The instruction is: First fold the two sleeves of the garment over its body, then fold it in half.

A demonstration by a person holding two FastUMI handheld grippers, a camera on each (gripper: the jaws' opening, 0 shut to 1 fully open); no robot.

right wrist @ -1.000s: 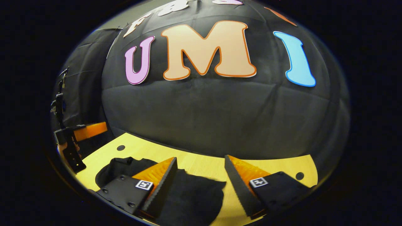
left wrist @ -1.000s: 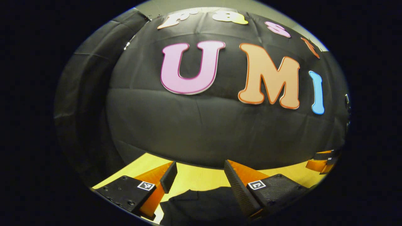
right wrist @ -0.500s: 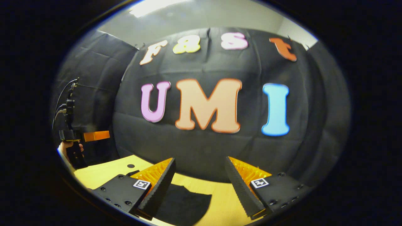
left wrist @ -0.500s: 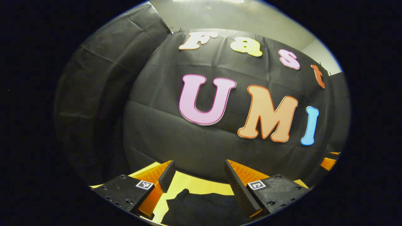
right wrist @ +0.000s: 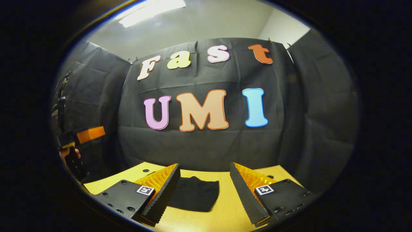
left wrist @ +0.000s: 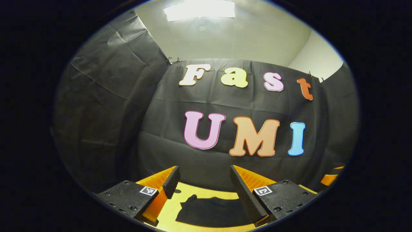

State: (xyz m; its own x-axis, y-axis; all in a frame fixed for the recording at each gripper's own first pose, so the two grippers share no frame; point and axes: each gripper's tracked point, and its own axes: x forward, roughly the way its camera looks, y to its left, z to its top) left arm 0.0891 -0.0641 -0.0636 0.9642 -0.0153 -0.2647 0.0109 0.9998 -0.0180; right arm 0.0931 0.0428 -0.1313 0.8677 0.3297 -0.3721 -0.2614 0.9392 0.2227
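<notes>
Jaws of the left gripper (left wrist: 203, 182) stand wide apart, nothing between them and nothing touched. Beyond and below the gap, the black garment (left wrist: 212, 211) lies flat on the yellow table (left wrist: 169, 211), spread across most of the space between the two fingers and running under the line of the right-hand finger; it is apart from both fingers. A small point of cloth rises at its left far corner. Past the table stands the black cloth wall (left wrist: 106, 106), and above it a pale ceiling with a ceiling light (left wrist: 199, 9).

Jaws of the right gripper (right wrist: 205, 180) are likewise wide, holding nothing. In the right gripper view the garment (right wrist: 194, 195) lies on the table (right wrist: 222, 211) ahead of the gap, toward the left-hand finger, whose tip overlaps its near left part in the picture; whether they touch cannot be told. The right-hand finger is clear of the cloth, with bare tabletop between. Far off to the left of these jaws, the left gripper (right wrist: 87, 134) is held above the table by a hand (right wrist: 69, 152); its jaw state cannot be read from this view.
</notes>
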